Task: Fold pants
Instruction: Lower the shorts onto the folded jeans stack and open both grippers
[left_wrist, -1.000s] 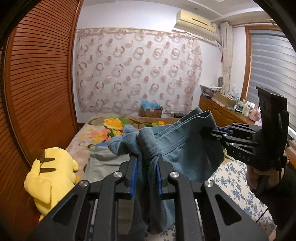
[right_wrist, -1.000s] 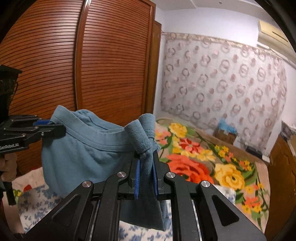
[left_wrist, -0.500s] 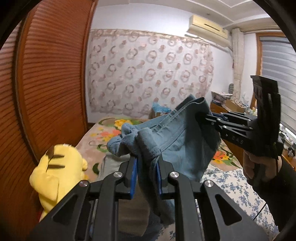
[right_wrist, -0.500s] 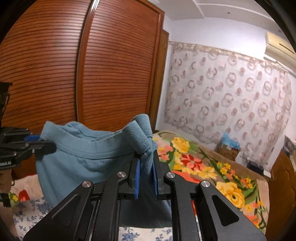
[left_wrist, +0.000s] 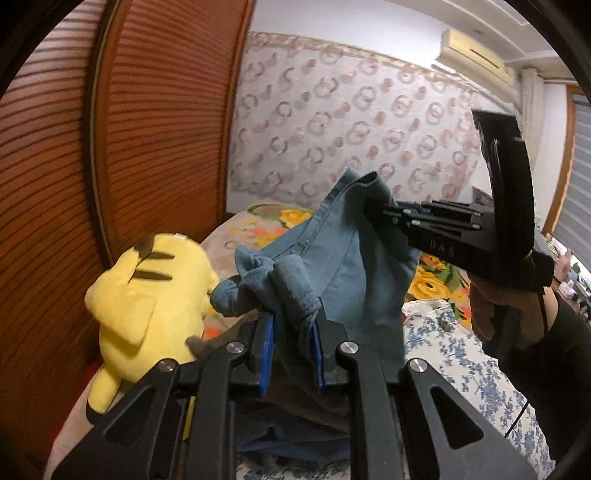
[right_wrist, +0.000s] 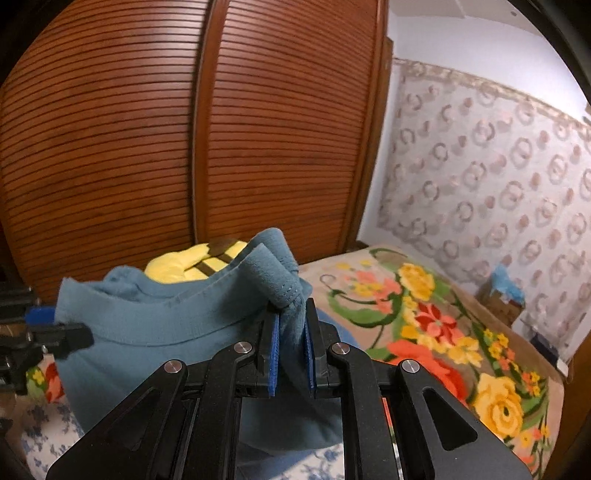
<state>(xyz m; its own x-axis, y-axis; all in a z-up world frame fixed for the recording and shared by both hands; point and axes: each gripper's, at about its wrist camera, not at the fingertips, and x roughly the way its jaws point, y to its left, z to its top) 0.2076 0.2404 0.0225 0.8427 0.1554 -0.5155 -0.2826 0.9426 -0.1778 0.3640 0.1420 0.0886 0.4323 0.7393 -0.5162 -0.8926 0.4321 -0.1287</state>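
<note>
The blue-grey pants hang in the air between my two grippers, held by the waistband. My left gripper is shut on one bunched end of the waistband. My right gripper is shut on the other end; the pants spread to its left. In the left wrist view the right gripper pinches the far corner of the waistband at the upper right. In the right wrist view the left gripper holds the cloth at the left edge. The legs hang below, mostly hidden.
A yellow plush toy lies close on the left by the wooden slatted wardrobe doors. A bed with a floral blanket lies beneath, and a blue-flowered sheet covers its near part. A patterned curtain hangs at the back.
Both grippers have swung left and lower with the pants still held. The plush toy now looms closer in the left wrist view and appears behind the waistband in the right wrist view.
</note>
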